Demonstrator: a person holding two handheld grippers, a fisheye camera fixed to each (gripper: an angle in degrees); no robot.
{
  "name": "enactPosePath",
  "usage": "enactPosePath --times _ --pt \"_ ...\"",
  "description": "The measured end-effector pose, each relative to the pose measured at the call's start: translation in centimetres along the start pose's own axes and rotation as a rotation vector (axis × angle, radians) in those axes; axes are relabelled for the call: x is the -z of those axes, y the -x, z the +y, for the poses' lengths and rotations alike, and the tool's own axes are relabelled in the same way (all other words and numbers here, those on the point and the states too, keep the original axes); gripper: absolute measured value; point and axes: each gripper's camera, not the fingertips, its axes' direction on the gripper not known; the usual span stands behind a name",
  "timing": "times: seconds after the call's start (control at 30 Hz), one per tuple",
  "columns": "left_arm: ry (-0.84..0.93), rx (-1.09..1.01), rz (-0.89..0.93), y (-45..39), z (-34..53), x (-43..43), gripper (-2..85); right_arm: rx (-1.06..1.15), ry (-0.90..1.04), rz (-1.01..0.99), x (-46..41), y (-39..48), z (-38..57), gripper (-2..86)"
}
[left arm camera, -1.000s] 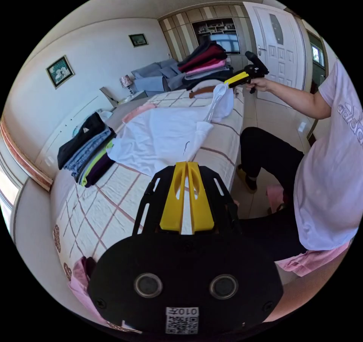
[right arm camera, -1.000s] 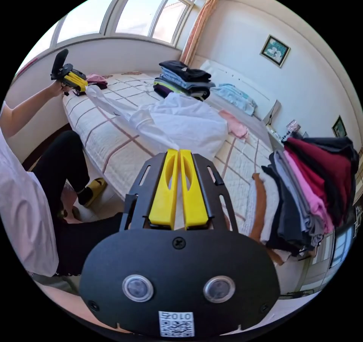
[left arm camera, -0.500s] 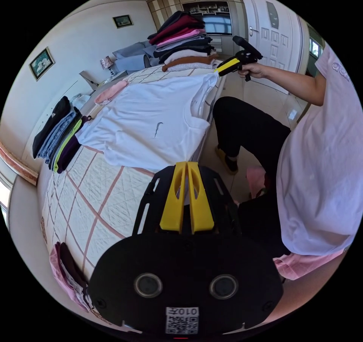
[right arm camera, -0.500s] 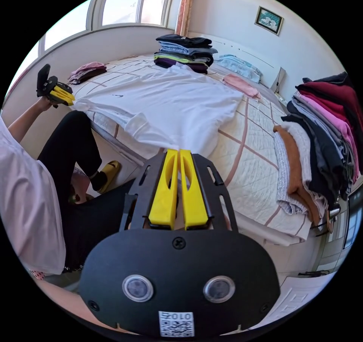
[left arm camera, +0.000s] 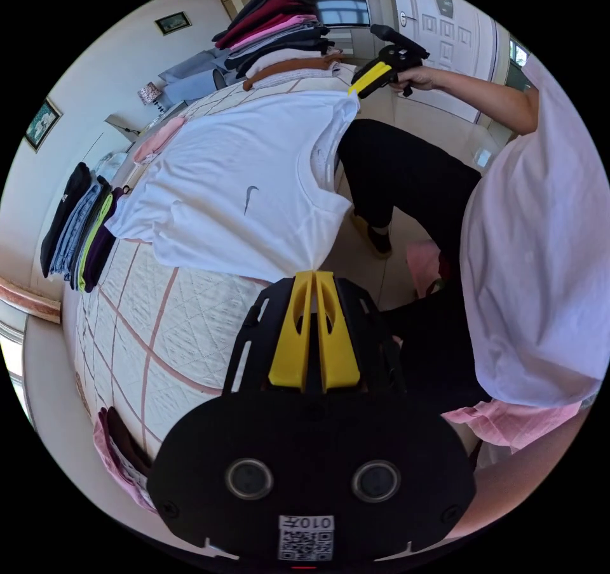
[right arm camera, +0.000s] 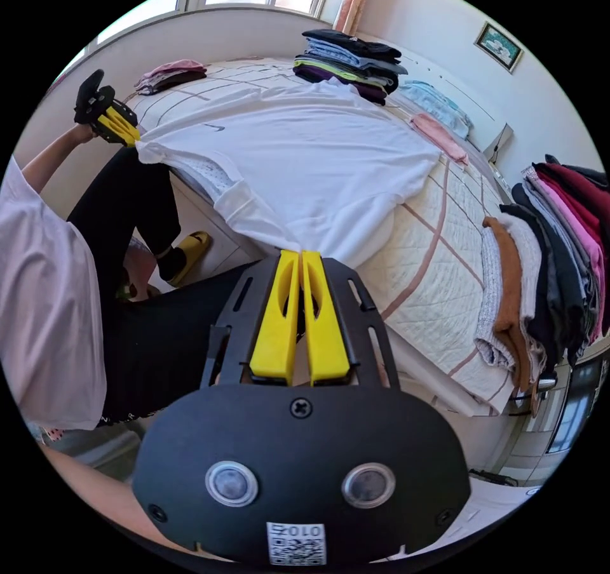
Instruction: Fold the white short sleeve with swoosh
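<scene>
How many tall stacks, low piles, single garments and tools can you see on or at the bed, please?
Tall stacks: 2, dark-topped stack, maroon-topped stack
Low piles: 2, pink pile, light blue pile
Single garments: 2, white shirt, pink garment
Tools: 2, left tool, right tool
Total: 8

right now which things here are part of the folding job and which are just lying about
In the job:
- white shirt, spread on the bed
- left gripper, shut on one corner
- right gripper, shut on another

Lying about:
- tall clothes pile
- dark folded stack
- pink garment
</scene>
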Motion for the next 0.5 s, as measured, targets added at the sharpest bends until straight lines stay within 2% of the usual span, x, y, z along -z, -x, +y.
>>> enactPosePath --times 0.1,0.23,0.3,0.37,0.5 --pt "0.010 0.088 -0.019 1.6 1.0 -1.1 -0.2 -0.054 0.008 -0.105 0.3 -2.4 0.2 2.5" --pt "0.009 0.135 0.077 2.9 2.3 -0.7 0.0 0.079 -0.001 -0.195 3.0 -1.9 0.2 4.6" --pt "0.012 0.131 0.116 3.2 3.0 -0.1 0.1 0.100 -0.033 -0.236 4.4 -1.8 -0.1 5.6" --pt "0.044 0.141 0.170 3.7 3.8 0.1 0.5 0.073 -0.149 -0.272 6.4 -2.1 -1.6 5.9" --pt "-0.123 0.443 -0.014 9.1 5.0 4.0 2.9 0.011 -0.313 -0.331 7.7 -2.7 -5.6 5.2"
